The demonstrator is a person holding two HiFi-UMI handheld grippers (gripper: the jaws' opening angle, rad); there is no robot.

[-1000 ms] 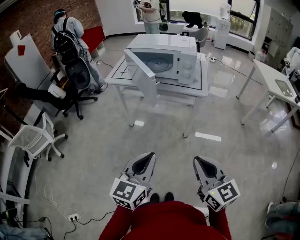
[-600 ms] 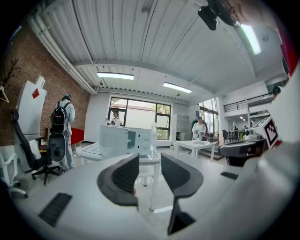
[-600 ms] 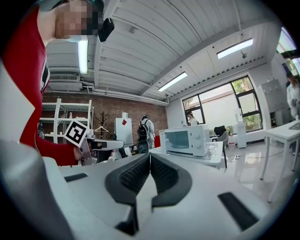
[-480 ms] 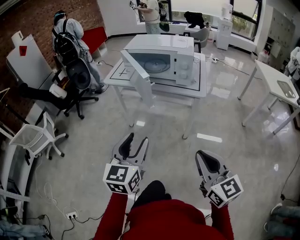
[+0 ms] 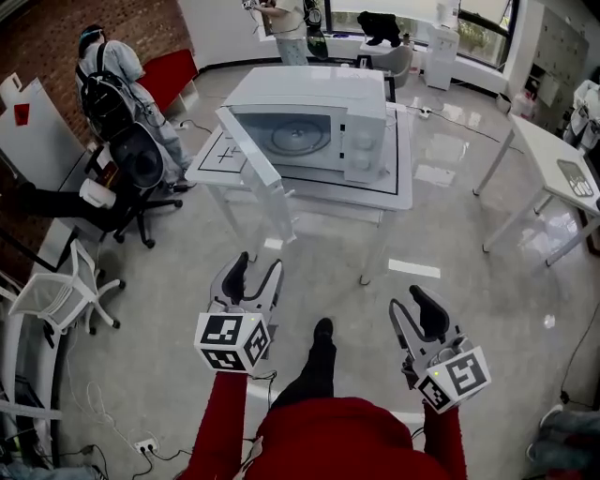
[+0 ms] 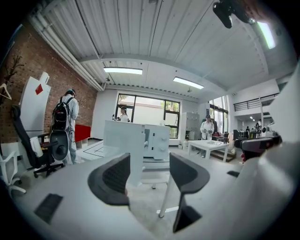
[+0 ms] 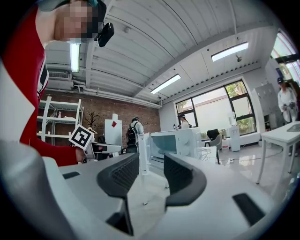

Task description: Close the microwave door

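A white microwave (image 5: 314,117) stands on a white table (image 5: 398,192) ahead of me. Its door (image 5: 255,173) swings wide open toward the left and hangs past the table's front edge. My left gripper (image 5: 255,269) and right gripper (image 5: 412,302) are held low over the floor, well short of the table. Both sets of jaws have just been opening, and nothing is between them. In the left gripper view the door (image 6: 123,145) and the microwave (image 6: 157,140) show beyond the open left gripper (image 6: 149,171). In the right gripper view the door (image 7: 143,152) shows between the parted fingers of the right gripper (image 7: 149,177).
A person with a backpack (image 5: 108,80) stands by a black office chair (image 5: 141,164) at the left. A white chair (image 5: 58,291) sits nearer on the left. Another white table (image 5: 553,178) is at the right. A person (image 5: 286,23) stands behind the microwave. Cables (image 5: 141,441) lie on the floor.
Both grippers were shut and now stand open. They and the camera have moved forward toward the microwave, which looks larger and nearer.
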